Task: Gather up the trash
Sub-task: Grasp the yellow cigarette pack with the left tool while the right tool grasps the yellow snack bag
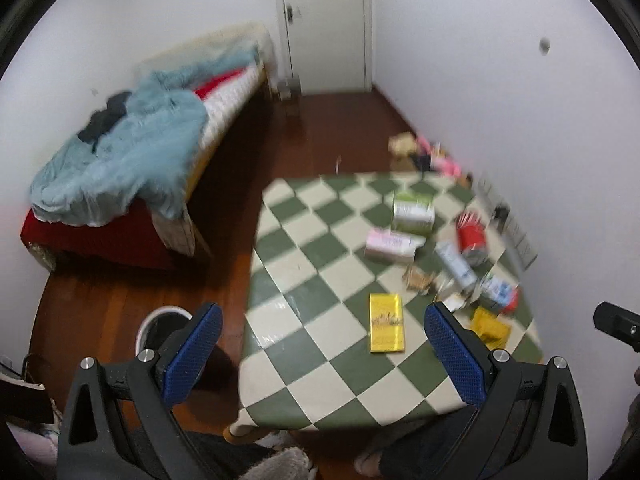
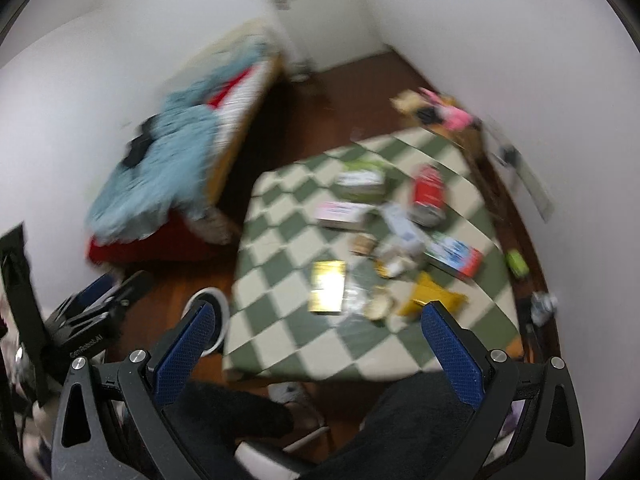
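Observation:
Trash lies on a green-and-cream checkered table (image 1: 320, 264): a yellow box (image 1: 386, 323), a pink carton (image 1: 392, 244), a green-white carton (image 1: 413, 213), a red can (image 1: 472, 238), a blue-white carton (image 1: 456, 266), a yellow wrapper (image 1: 490, 328) and scraps. A white-rimmed bin (image 1: 160, 326) stands on the floor left of the table. My left gripper (image 1: 324, 356) is open and empty, held above the table's near edge. My right gripper (image 2: 316, 356) is open and empty, also above the near edge; the yellow box (image 2: 328, 286) and the bin (image 2: 212, 320) show there, blurred.
A bed (image 1: 132, 168) with a blue blanket stands at the left on the wooden floor (image 1: 320, 132). A door (image 1: 324, 24) is at the back. Toys and clutter (image 1: 428, 152) lie by the right wall. The person's legs and slippers are below the table edge.

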Tool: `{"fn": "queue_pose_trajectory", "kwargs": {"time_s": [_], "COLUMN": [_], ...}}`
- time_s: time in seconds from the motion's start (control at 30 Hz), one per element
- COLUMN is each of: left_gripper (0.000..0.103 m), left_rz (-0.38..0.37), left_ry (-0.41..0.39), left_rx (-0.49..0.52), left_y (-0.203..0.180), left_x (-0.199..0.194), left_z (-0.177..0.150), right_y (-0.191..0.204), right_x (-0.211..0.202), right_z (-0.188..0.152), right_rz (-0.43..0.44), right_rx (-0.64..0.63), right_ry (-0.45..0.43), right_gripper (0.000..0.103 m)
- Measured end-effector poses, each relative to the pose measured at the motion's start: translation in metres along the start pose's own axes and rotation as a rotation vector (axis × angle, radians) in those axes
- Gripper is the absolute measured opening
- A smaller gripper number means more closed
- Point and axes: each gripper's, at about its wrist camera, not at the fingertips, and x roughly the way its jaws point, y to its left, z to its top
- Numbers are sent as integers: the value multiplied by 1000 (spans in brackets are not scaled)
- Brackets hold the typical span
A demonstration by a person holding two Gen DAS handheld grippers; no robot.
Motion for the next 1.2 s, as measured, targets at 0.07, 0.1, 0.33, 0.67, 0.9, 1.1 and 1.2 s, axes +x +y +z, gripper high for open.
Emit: {"fn": "queue_pose_trajectory", "kwargs": {"time_s": [0.07, 0.1, 0.33, 0.67, 0.9, 1.1, 1.2], "left_gripper": [103, 103, 103, 103, 103, 102, 100], "left_rz": [9, 24, 115, 109, 22, -38, -44], "left_ry": [57, 90, 284, 408, 455, 517, 505], "left_rx": [13, 28, 104, 127, 51, 21, 51], "left_y": [-7, -12, -39, -58, -65, -78, -89], "left_x": [34, 52, 163, 221, 236, 261, 268], "left_z": [-4, -7, -39, -66, -57, -46, -42], "right_y": [-25, -34, -80, -89, -129, -169, -170], "right_x": [33, 49, 179, 268, 242, 217, 215], "right_z": [-2, -2, -4, -10, -5, -24, -31], "right_rz": [-68, -102, -330, -378, -298, -253, -209], "right_rx": [39, 41, -161, -481, -20, 297, 294], "right_ry": [23, 42, 275, 504, 442, 374, 377], "right_gripper": [103, 103, 103, 86, 61, 75, 80]}}
